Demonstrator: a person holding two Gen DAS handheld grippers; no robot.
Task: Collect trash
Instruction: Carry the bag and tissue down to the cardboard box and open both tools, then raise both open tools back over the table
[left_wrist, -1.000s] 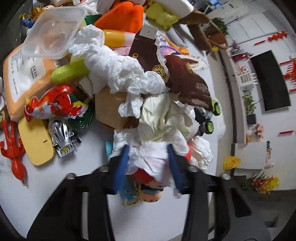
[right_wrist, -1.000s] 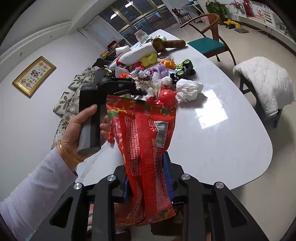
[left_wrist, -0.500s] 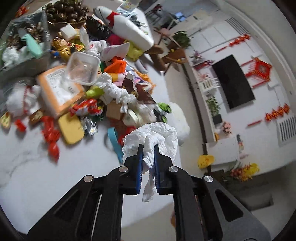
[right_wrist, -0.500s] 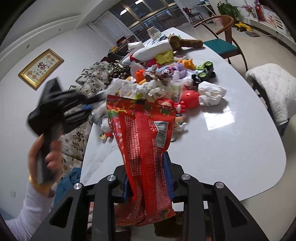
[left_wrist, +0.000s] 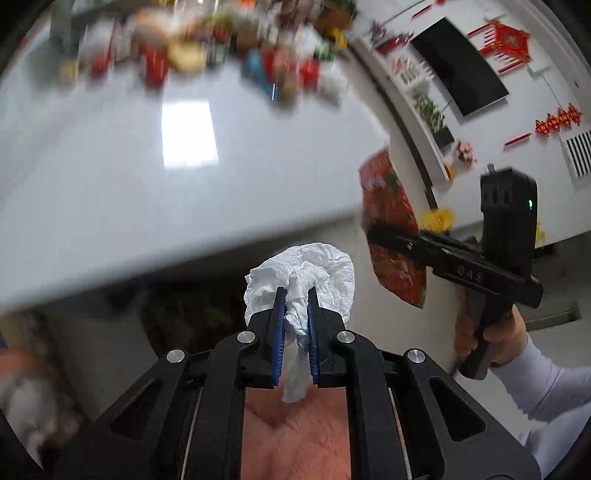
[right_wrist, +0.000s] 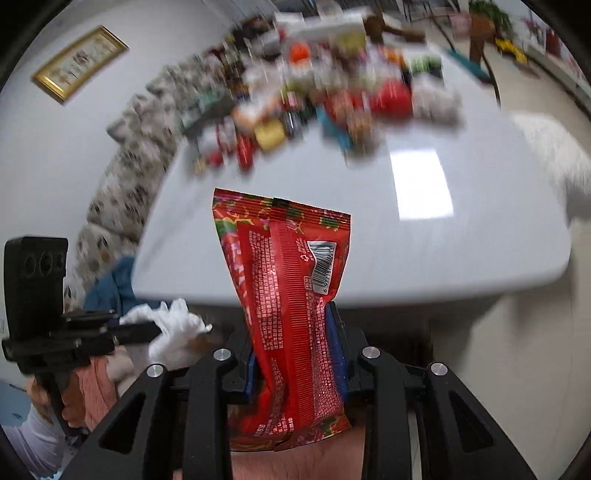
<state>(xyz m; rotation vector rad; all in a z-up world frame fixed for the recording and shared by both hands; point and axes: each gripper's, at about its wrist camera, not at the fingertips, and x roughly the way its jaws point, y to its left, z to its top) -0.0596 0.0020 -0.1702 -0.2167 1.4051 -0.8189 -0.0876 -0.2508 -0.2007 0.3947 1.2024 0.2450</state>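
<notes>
Tissue (left_wrist: 301, 275) sits clenched in the left tongs (left_wrist: 295, 295), red wrapper (right_wrist: 291, 295) in the right tongs (right_wrist: 291, 314), both off the counter's (left_wrist: 110, 184) near edge. Either could slip (thin, loose grips).

Near half of the table (right_wrist: 369, 236) lies bare; clutter (right_wrist: 314, 92) crowds its far end
</notes>
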